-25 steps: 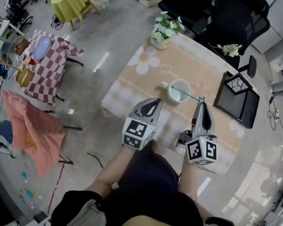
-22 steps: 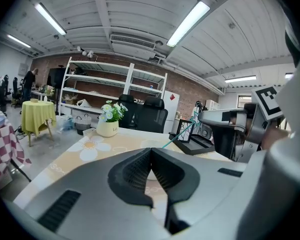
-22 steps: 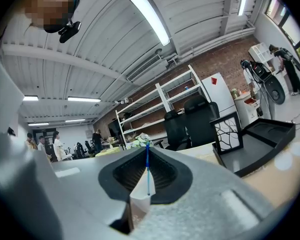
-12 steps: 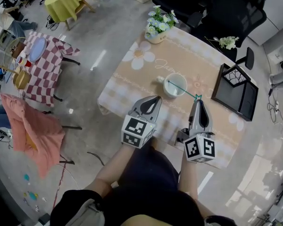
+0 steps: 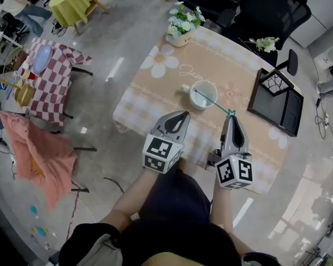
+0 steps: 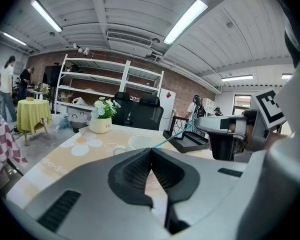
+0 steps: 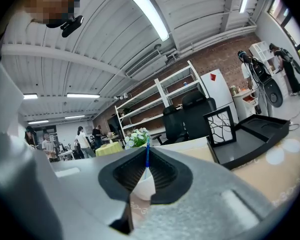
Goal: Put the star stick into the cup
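A white cup (image 5: 203, 95) with a handle stands on the beige flowered tablecloth (image 5: 172, 82). The thin teal star stick (image 5: 212, 102) slants from my right gripper (image 5: 231, 117) to the cup's mouth, star end at the jaws. That gripper is shut on the stick, just right of the cup and nearer me. In the right gripper view the stick (image 7: 147, 159) rises between the shut jaws, with the cup (image 7: 143, 186) behind. My left gripper (image 5: 182, 116) is shut and empty, in front of the cup. The left gripper view shows the cup (image 6: 139, 142) past its tip (image 6: 151, 149).
A black tray (image 5: 277, 107) lies at the table's right end. A flower pot (image 5: 181, 30) and a loose flower sprig (image 5: 266, 43) sit along the far edge, with black office chairs (image 5: 266, 10) behind. A checkered table (image 5: 55, 73) and a pink cloth (image 5: 39, 154) stand to the left.
My right gripper has sunk slightly with the stick still in its jaws, its far end staying over the cup. The left gripper has kept its place.
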### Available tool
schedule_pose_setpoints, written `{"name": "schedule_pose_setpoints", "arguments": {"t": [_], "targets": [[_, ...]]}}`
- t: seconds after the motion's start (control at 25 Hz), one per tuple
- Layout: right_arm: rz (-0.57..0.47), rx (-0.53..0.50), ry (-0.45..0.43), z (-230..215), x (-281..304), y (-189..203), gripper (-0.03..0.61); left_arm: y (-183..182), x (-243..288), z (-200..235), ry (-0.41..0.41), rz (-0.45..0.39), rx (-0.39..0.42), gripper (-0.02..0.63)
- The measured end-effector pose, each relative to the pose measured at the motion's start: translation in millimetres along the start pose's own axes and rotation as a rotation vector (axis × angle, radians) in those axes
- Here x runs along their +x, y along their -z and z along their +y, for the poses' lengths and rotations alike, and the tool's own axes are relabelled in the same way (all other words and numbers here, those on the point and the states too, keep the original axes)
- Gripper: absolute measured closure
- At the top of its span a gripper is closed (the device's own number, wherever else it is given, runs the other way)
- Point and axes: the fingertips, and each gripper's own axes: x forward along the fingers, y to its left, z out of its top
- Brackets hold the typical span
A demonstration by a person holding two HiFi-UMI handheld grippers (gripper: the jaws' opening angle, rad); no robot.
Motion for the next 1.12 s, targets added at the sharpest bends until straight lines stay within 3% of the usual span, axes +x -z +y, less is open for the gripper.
{"name": "schedule_pose_setpoints", "arguments": {"t": [0.6, 0.84, 1.12], "targets": [[0.014, -0.014, -0.013, 0.2, -5.1, 3.3, 0.555, -1.3, 0.8, -8.7, 0.007, -0.001, 0.012, 0.604], [-0.001, -0.008, -0.036, 2.9, -6.5, -2.2, 0.461, -3.7, 1.3, -11.2, 0.013, -0.007, 0.014, 0.604], [-0.014, -0.012, -0.018, 0.6, -15.6, -6.2, 0.445, -6.5, 1.6, -20.0, 0.037, -0.013, 0.027, 0.604]]}}
